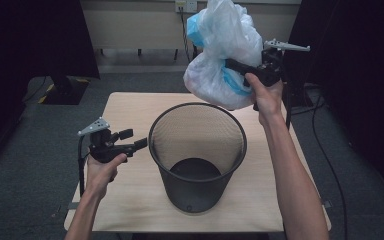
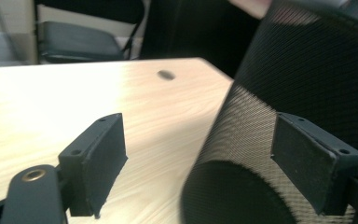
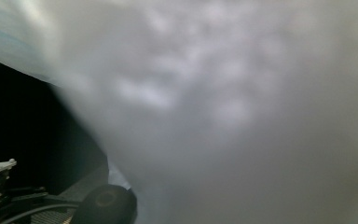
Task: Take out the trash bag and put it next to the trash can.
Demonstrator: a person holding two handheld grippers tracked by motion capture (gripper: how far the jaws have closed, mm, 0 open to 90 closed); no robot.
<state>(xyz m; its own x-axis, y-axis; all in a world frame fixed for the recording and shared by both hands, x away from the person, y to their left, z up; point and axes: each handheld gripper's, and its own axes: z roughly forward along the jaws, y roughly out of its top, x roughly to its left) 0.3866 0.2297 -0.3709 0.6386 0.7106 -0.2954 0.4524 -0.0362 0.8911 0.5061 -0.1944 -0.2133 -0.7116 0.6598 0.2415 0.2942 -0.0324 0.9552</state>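
Right gripper [image 1: 232, 64], upper right of the high view: jaws closed tight on a white plastic bag [image 1: 225, 55] with blue patches, held aloft above the far rim of the bin, apparently so the bag can be lowered in as a liner or dropped.

Left gripper [image 1: 134, 140], lower left: jaws spread wide, nothing between them, poised just beside the bin's outer wall, probably to steady it; in the left gripper view the pads [image 2: 98, 163] flank bare table and mesh without touching.

Black mesh waste bin [image 1: 198, 155]: upright at frame centre on the wooden table [image 1: 130, 200], interior dark.

Obscured: right gripper view is fogged by plastic pressed close to the lens; bag contents cannot be told.
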